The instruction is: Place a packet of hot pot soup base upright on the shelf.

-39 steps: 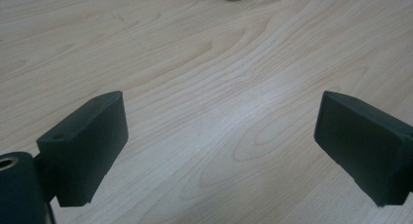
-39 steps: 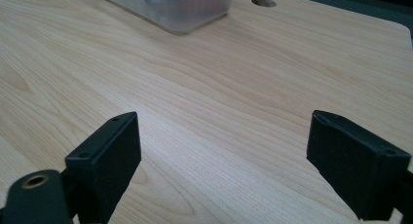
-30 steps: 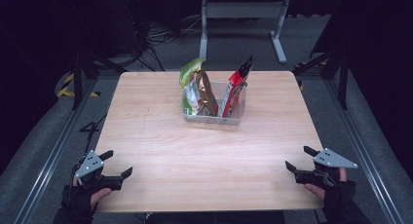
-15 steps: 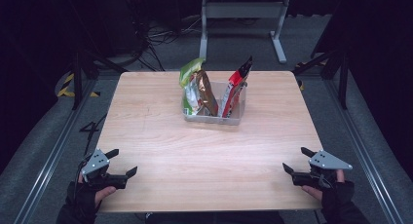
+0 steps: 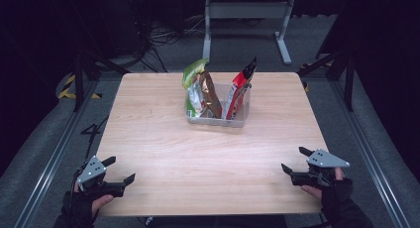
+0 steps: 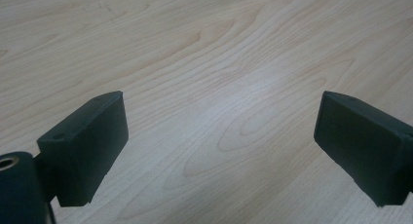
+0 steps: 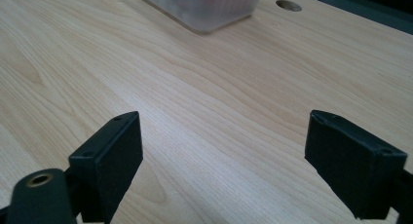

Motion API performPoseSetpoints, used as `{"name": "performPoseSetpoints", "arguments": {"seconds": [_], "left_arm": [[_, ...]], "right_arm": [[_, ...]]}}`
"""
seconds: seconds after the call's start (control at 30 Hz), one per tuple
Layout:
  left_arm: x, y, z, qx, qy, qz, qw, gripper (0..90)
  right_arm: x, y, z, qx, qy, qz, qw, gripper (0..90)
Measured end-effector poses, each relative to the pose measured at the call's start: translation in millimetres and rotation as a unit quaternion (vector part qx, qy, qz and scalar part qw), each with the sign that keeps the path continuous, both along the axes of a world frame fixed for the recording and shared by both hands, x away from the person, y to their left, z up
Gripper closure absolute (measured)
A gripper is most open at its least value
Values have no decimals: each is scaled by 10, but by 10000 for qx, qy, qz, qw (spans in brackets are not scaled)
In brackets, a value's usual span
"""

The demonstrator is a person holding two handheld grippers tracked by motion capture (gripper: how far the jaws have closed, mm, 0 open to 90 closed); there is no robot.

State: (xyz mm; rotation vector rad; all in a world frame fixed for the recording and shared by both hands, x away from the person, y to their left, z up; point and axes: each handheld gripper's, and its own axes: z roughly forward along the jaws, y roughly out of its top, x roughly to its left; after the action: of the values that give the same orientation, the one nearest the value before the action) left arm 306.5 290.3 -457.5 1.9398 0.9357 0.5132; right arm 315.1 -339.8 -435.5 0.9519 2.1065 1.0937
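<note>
A translucent plastic bin [image 5: 218, 120] stands on the far middle of the wooden table [image 5: 163, 153]. Upright in it are a green snack bag [image 5: 192, 84], a brown-gold bag [image 5: 210, 95] and a red bag [image 5: 238, 89]. My left gripper [image 5: 120, 169] rests at the table's near left corner, open, with bare wood between its jaws [image 6: 219, 126]. My right gripper [image 5: 293, 159] sits at the near right edge, also open and holding nothing [image 7: 224, 141]. The bin's near corner [image 7: 209, 12] appears at the top of the right gripper view.
A round cable hole [image 7: 288, 5] pierces the tabletop beyond the bin. A grey metal stand [image 5: 247, 25] and cables lie on the floor behind the table. Rails run along both sides of the table.
Both grippers have slid a little toward the table's near edge and lower; their jaws stay open.
</note>
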Motion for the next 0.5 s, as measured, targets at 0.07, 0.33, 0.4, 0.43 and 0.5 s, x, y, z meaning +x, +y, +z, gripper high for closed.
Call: {"name": "performPoseSetpoints", "arguments": {"seconds": [0.07,0.33,0.4,0.43,0.5], "left_arm": [[12,-6,8,-5,-5,11,10000,61],[55,-56,6,44,23,-85,10000,61],[63,-59,10,30,19,-99,9999,61],[67,-60,14,32,10,-111,9999,61],[65,-65,16,5,40,-105,9999,61]], "right_arm": [[7,-8,-11,11,7,-9,10000,146],[-33,-61,-3,75,18,-89,9999,147],[-43,-62,-5,65,19,-105,9999,147],[-47,-64,-7,60,18,-101,9999,147],[-53,-68,-5,63,31,-113,9999,147]]}}
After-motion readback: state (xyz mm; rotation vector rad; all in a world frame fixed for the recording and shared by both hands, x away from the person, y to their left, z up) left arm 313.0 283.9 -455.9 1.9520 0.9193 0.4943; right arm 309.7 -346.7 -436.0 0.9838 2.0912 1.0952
